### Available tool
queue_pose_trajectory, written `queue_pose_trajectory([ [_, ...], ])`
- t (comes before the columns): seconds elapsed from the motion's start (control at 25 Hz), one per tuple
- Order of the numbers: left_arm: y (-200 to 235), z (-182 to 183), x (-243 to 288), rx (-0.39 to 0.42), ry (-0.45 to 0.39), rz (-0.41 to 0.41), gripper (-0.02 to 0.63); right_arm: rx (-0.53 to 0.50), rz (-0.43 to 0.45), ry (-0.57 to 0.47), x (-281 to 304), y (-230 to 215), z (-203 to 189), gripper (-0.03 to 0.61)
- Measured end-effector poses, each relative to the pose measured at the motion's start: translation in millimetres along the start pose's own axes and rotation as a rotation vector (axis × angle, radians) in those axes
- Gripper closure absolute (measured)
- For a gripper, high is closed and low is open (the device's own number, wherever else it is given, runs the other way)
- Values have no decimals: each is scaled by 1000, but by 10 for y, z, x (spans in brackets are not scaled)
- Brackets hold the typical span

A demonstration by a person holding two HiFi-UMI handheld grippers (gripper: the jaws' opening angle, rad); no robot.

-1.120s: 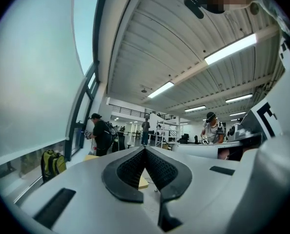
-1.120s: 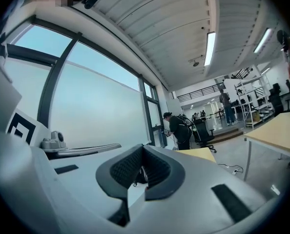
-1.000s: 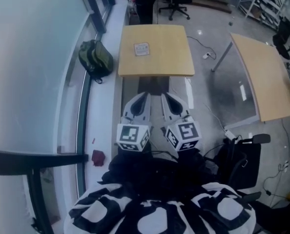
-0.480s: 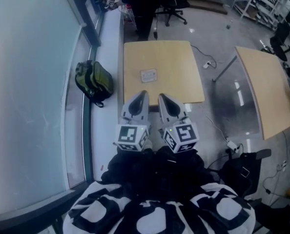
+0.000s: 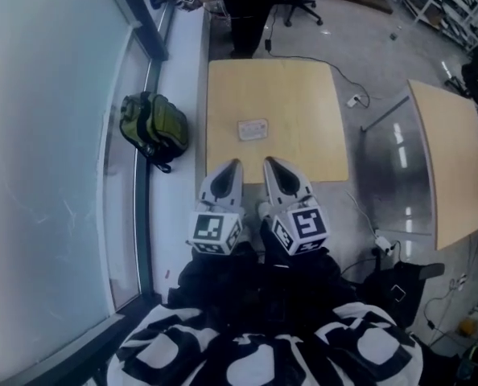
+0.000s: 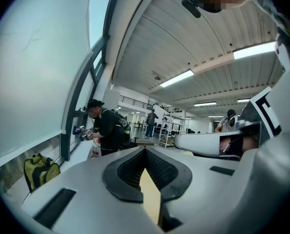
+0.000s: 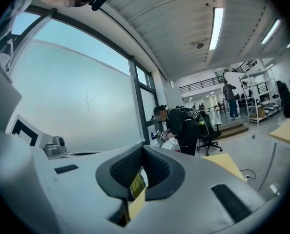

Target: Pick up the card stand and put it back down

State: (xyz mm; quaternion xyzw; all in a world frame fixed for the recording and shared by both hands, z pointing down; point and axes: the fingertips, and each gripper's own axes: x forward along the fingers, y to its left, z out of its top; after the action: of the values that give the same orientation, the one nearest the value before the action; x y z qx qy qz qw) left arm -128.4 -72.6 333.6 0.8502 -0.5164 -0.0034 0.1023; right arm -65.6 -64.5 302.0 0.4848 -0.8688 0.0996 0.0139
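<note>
— Grippers first: how many does the person hold?

— Two. The left gripper (image 5: 233,165) and the right gripper (image 5: 269,162) sit side by side, just apart. Both point at the near edge of a table (image 5: 303,95).

— Do they hold something?

— No. The left gripper's jaws are pressed together, and nothing is between them. The right gripper's jaws look the same, closed and empty.

— Where is the card stand?

— One card stand (image 5: 253,129) sits on that table, near the middle and a bit to the left. It is ahead of the two grippers and well apart from them. Nothing touches it.

— How many tables are there?

— Two. The second table (image 5: 452,159) stands off to the right, apart from the first one.

— What else is there?

— One green backpack (image 5: 153,127) sits by the window, left of the table. One person in dark clothes (image 7: 181,126) stands past the far end of the table, close to the window. Each gripper carries one marker cube (image 5: 216,230), so that makes two cubes.
</note>
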Motion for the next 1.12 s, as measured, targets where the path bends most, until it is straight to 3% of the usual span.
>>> queue_pose_trajectory([
  [0.28, 267, -300, 395, -43, 67, 34, 615, 2, 95, 121, 391, -176, -347, 574],
  [0.72, 642, -1161, 783, -108, 276, 16, 590, 51, 109, 223, 687, -483, -874, 574],
  [0.96, 904, -1623, 978, -101, 348, 8, 581, 74, 83, 264, 915, -652, -1145, 572],
  [1.12, 962, -1932, 1106, -69, 423, -25, 539, 92, 83, 276, 977, -736, -1319, 572],
])
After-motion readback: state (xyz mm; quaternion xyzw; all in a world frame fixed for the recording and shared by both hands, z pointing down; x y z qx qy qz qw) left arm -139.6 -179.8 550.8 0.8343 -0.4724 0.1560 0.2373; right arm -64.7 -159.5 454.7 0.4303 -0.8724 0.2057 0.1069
